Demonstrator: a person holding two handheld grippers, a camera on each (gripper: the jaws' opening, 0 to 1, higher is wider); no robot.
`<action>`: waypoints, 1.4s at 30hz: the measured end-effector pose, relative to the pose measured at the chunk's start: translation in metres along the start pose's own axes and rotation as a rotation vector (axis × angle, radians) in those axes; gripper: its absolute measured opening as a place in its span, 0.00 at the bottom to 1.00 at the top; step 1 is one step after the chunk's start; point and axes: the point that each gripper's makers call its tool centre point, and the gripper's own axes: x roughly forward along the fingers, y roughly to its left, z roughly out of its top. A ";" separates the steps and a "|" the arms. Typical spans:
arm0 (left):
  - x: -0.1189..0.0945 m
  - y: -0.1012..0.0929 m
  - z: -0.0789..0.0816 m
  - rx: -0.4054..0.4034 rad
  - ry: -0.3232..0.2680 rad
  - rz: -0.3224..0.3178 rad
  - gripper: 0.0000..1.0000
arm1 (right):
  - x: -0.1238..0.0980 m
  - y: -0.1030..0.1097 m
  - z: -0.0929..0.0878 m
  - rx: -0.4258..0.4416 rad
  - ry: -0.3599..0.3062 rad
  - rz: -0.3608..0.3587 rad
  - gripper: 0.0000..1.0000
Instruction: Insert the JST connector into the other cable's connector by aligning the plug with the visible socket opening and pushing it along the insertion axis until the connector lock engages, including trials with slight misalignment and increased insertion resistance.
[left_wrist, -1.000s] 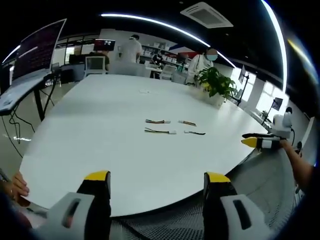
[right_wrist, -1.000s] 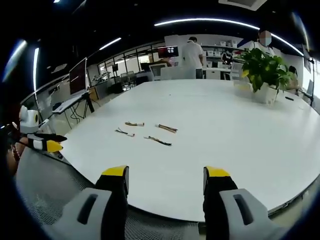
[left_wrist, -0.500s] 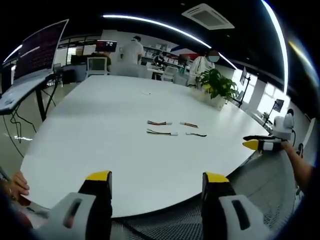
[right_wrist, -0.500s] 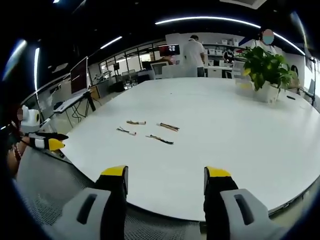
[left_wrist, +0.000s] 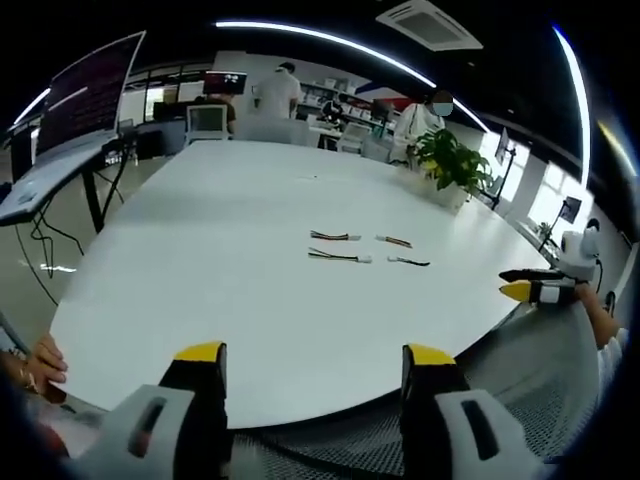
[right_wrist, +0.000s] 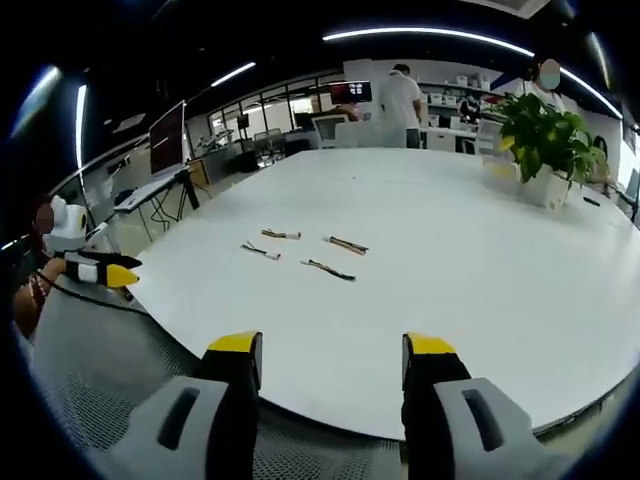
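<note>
Both claws sit slightly closer to the white surface (left_wrist: 200, 260) than a second ago; cables unmoved. Left claw (left_wrist: 313, 355) and right claw (right_wrist: 332, 345): jaws spread, empty, at the near edge. Four short JST cables (left_wrist: 340, 256) (right_wrist: 330, 269) lie well ahead, long axes crosswise, roughly equidistant from both.

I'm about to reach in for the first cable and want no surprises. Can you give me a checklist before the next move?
1. Left claw open and holding nothing: ok.
2. Right claw open and holding nothing: ok.
3. Four short cables lie apart on the white table: ok.
4. Open tabletop between claws and cables: ok.
5. Which cable ends are plug or socket: cannot tell, too small.
6. Potted plant stands well away from the cables: ok.
</note>
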 end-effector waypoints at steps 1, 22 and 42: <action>0.000 0.000 0.002 -0.002 -0.009 0.002 0.67 | 0.000 -0.001 0.002 0.001 -0.011 0.001 0.54; 0.006 -0.009 -0.013 0.041 0.128 0.026 0.65 | 0.000 0.000 -0.001 -0.021 0.007 0.057 0.49; 0.017 -0.012 0.024 0.201 0.154 -0.110 0.53 | -0.005 -0.029 0.020 -0.033 0.004 -0.019 0.42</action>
